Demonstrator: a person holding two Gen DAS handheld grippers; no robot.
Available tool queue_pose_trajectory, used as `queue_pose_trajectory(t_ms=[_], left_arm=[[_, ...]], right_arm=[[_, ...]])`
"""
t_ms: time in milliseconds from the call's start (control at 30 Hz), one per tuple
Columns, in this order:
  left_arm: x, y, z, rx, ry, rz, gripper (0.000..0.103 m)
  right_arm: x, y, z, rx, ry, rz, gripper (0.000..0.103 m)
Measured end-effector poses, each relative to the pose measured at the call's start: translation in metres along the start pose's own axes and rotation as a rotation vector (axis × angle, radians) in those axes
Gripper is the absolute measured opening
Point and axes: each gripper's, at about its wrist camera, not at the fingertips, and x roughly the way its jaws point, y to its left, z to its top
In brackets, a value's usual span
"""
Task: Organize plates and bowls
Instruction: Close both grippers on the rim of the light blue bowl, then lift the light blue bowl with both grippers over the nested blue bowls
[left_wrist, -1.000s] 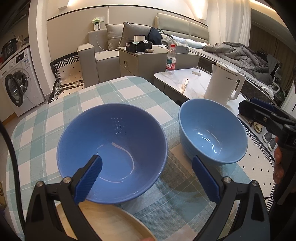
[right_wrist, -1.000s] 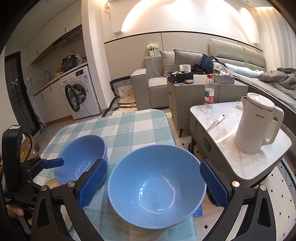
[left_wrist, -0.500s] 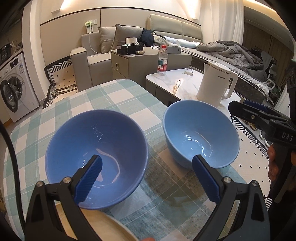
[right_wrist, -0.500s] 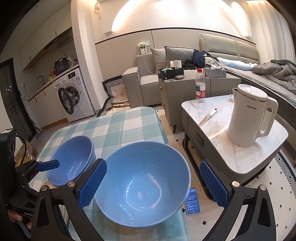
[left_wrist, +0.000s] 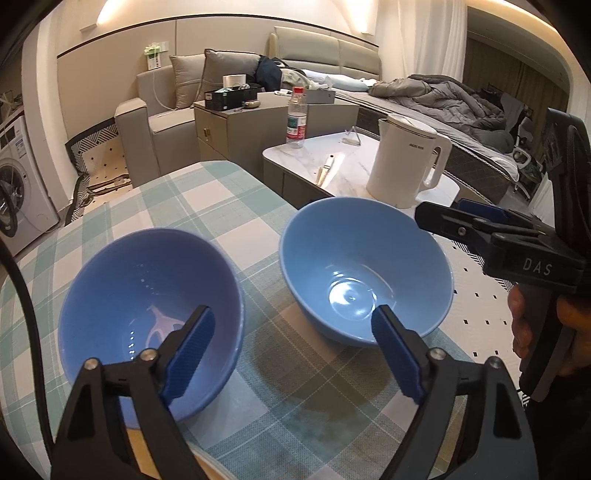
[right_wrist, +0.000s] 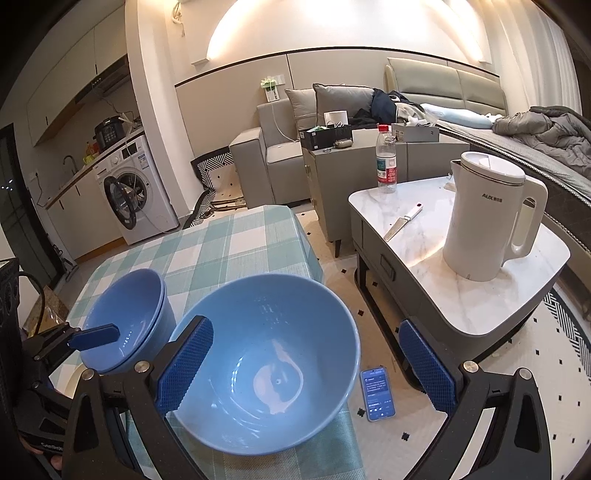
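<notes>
Two blue bowls sit upright on a checked tablecloth (left_wrist: 207, 206). In the left wrist view the left bowl (left_wrist: 147, 314) lies at about 9 o'clock from frame centre and the right bowl (left_wrist: 365, 269) at about 3 o'clock, apart from each other with cloth between them. In the right wrist view the left bowl (right_wrist: 125, 317) shows a doubled rim, so it may be two bowls nested; the fisheye edge is too warped to be sure.

The left gripper (left_wrist: 291, 354) hangs over the cloth between the bowls with its jaws closing. Its left pad overlaps the near side of the left bowl in the picture and its right pad overlaps the near rim of the right bowl, yet neither pad presses on anything, and only cloth lies in the gap.

The right gripper (right_wrist: 303, 365) stands with jaws wide apart. Its left pad is over the right bowl's (right_wrist: 266, 369) left rim, while its right pad hangs off the bowl at 3 o'clock, above the floor; no grip shows. Seen from the left wrist, this gripper (left_wrist: 458, 218) sits at 2 o'clock of the right bowl, held by a hand (left_wrist: 532, 325).

A pale plate (left_wrist: 166, 458) peeks out at 6 o'clock. A white kettle (right_wrist: 487, 218) stands on a side table (right_wrist: 417, 240), with a phone (right_wrist: 377, 393) on the floor.
</notes>
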Motion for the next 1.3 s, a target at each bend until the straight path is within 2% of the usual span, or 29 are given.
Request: queue_pose_trajectory(t_ms=[67,200,233,367,633,700,767,833,1133,1300], left_arm=[[0.001,-0.004,0.001,0.010,0.002,-0.016,0.078],[0.005,-0.014,0.002,0.037,0.006,-0.049,0.060],[0.007,-0.016,0.001,0.043,0.013,-0.054,0.059],[0.016,-0.017,0.002,0.026,0.031,-0.063,0.059],[0.028,-0.015,0.004,0.003,0.051,-0.075,0.059],[0.031,-0.016,0.004,0.001,0.055,-0.076,0.059],[0.034,-0.016,0.004,-0.002,0.062,-0.078,0.057],[0.038,-0.016,0.003,-0.001,0.069,-0.078,0.053],[0.044,-0.019,0.001,0.012,0.085,-0.072,0.047],[0.044,-0.018,0.002,0.013,0.082,-0.067,0.045]], right_arm=[[0.002,-0.002,-0.001,0.004,0.005,-0.006,0.102],[0.003,-0.003,-0.001,0.012,0.003,0.004,0.102],[0.003,-0.004,-0.002,0.010,0.001,0.009,0.102],[0.004,-0.005,-0.003,0.011,0.009,0.011,0.102],[0.026,-0.015,-0.010,0.055,0.090,0.016,0.102],[0.032,-0.016,-0.011,0.052,0.109,0.022,0.099],[0.035,-0.014,-0.013,0.041,0.122,0.026,0.089],[0.039,-0.012,-0.015,0.030,0.139,0.025,0.084],[0.045,-0.015,-0.019,0.044,0.162,0.033,0.074],[0.046,-0.014,-0.020,0.037,0.162,0.045,0.060]])
